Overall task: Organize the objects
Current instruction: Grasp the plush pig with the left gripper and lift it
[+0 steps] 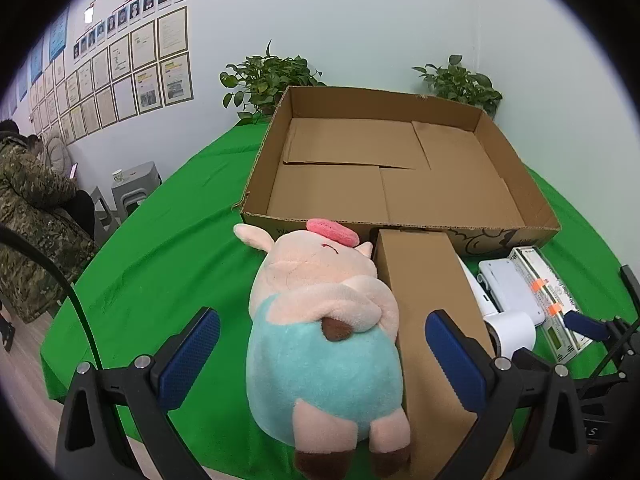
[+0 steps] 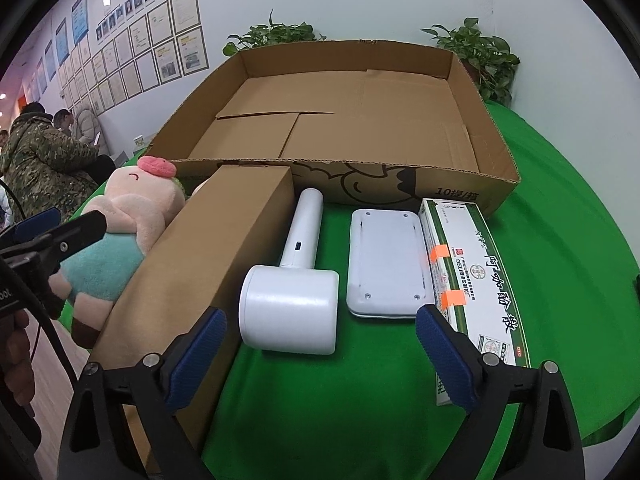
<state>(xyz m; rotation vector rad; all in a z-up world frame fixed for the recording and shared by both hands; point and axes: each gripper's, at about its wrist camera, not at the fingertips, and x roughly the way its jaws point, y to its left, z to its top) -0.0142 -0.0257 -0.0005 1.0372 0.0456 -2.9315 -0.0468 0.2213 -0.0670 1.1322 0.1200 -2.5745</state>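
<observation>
Both grippers hang with jaws apart, holding nothing. The left gripper straddles the plush pig, which lies on the green worktop near its front edge, touching the long brown box. The right gripper hovers by the white handheld device. Beside that lie a white flat unit and a green-and-white carton. The open tray box stands behind them all, toward the rear edge.
</observation>
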